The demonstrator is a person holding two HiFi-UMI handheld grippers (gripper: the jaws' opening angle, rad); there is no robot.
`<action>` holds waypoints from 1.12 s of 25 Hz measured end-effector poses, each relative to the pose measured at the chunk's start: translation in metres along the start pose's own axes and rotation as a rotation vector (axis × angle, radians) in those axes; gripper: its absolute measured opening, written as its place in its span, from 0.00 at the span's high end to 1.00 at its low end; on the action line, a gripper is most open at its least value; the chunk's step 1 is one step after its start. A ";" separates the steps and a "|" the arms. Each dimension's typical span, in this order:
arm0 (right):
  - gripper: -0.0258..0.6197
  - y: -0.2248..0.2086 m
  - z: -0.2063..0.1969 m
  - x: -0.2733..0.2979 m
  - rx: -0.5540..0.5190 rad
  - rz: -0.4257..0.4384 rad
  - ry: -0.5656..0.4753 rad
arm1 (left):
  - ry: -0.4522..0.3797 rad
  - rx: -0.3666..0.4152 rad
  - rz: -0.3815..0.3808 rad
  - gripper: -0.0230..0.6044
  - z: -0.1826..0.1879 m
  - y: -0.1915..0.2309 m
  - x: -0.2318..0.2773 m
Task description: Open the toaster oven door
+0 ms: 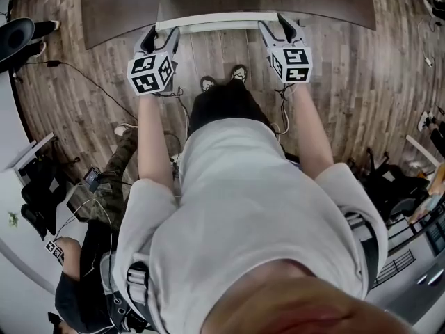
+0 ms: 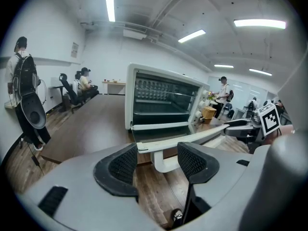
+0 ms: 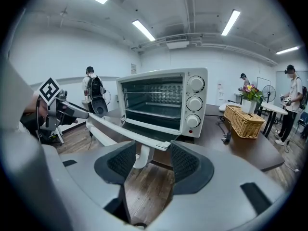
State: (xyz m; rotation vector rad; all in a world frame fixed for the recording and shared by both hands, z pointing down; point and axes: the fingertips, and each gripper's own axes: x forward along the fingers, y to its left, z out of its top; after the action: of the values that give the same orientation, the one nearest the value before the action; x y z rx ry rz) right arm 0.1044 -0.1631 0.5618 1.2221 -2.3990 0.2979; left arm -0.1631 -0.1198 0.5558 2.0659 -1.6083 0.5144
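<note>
While the head view gives me only the tops of things, it is the one view with both tools at once. The left tool point(image 1: 160, 42) and the right tool point(image 1: 279, 28) sit at the two ends of the white door point(image 1: 215, 22), at the near edge of the dark desk point(image 1: 118, 12). What it hides, the tool cameras supply. From the left gripper view I see the toaster oven point(image 2: 163, 97) standing close to that edge with its door dropped flat and the cavity open. The left tool's pads are spread there, with the left end of the handle point(image 2: 163, 165) between them out over the floor, and I cannot make out either pad pressing on it. The right gripper view shows the oven's control side, which the left one barely catches: three knobs point(image 3: 195, 103) in a column. To the right of the oven on the desk is a wicker basket point(image 3: 244, 121). The right tool is likewise spread, astride the handle's right end and pinching nothing. My count: one oven, one door, one handle, three knobs, one basket, two tools.
</note>
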 end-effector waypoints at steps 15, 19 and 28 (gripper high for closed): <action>0.61 0.007 -0.014 0.004 0.043 0.023 0.011 | -0.003 -0.012 0.012 0.53 -0.015 0.004 -0.001; 0.61 0.005 -0.021 0.006 0.042 0.028 0.022 | 0.001 -0.008 0.018 0.53 -0.020 0.002 0.004; 0.61 0.006 -0.029 0.005 0.060 0.026 0.011 | -0.029 0.010 0.020 0.53 -0.028 0.001 0.004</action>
State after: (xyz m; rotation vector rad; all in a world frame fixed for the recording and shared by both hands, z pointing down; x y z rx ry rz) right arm 0.1046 -0.1524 0.5903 1.2136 -2.4141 0.3857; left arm -0.1633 -0.1073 0.5814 2.0758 -1.6475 0.5031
